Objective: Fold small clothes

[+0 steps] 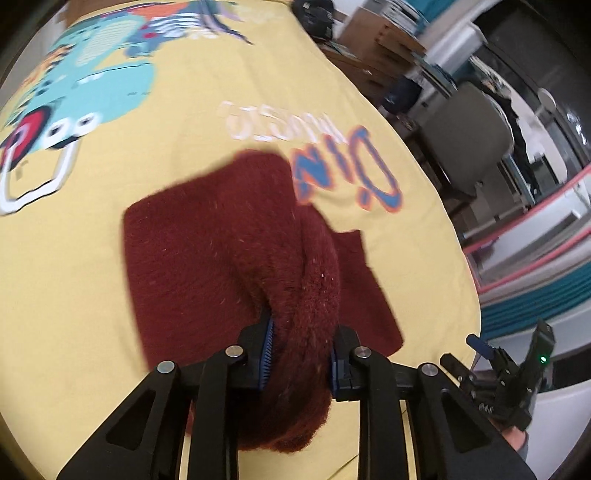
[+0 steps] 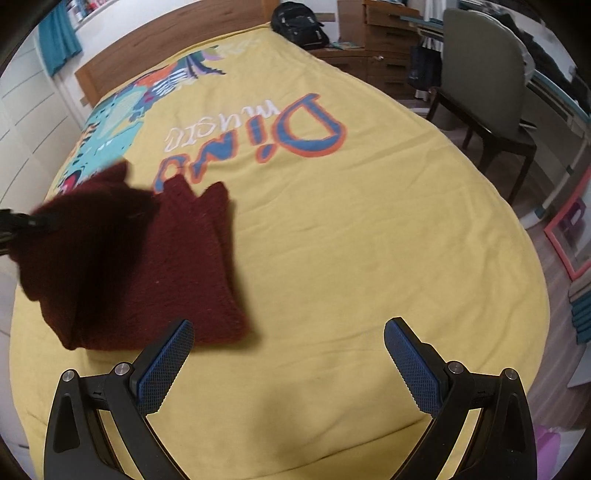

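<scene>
A small dark red knitted garment (image 1: 207, 258) lies on the yellow bedspread (image 1: 74, 280). My left gripper (image 1: 301, 354) is shut on a bunched fold of it and lifts that part above the rest. In the right wrist view the garment (image 2: 155, 266) lies at the left, with its left part raised and blurred by the left gripper (image 2: 22, 221). My right gripper (image 2: 288, 354) is open and empty above bare bedspread (image 2: 351, 258), just right of the garment's near edge. The right gripper also shows in the left wrist view (image 1: 509, 373), at the bed's right edge.
The bedspread carries a dinosaur print (image 2: 122, 107) and "Dino" lettering (image 2: 266, 136). A wooden headboard (image 2: 177, 40) and a black backpack (image 2: 299, 22) are at the far end. A grey chair (image 2: 484, 88) and wooden drawers (image 2: 384, 40) stand to the right of the bed.
</scene>
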`<state>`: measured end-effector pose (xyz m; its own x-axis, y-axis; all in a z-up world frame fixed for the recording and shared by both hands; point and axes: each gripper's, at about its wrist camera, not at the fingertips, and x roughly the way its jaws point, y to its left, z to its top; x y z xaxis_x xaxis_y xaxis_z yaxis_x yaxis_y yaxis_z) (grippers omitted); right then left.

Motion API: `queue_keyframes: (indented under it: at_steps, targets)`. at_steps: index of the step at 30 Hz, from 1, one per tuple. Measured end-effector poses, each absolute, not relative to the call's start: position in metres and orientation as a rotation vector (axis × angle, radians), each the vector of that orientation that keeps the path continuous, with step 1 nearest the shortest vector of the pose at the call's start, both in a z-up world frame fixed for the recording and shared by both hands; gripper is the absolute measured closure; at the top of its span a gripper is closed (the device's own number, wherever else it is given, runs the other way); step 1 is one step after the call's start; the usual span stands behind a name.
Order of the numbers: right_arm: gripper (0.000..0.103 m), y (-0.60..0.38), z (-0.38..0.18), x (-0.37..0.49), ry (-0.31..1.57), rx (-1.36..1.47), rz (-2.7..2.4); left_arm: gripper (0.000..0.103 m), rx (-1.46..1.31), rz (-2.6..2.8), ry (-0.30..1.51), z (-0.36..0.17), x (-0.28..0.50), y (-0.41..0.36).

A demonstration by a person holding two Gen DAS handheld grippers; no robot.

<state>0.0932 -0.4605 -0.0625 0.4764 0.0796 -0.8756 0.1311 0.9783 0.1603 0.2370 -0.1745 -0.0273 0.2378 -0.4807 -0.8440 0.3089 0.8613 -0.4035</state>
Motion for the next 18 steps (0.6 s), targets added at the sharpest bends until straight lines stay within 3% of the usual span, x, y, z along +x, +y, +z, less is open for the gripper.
queue_keyframes:
  at_steps: [9, 18]
  targets:
    - [0.0, -0.478, -0.086, 0.079, 1.137, 0.248, -0.045, 0.084, 0.024, -0.475, 1.29, -0.101, 0.221, -0.247]
    - [0.0, -0.477, -0.1, 0.074, 1.169, 0.252, -0.041, 0.076, 0.088, -0.407, 1.3, -0.103, 0.217, -0.252]
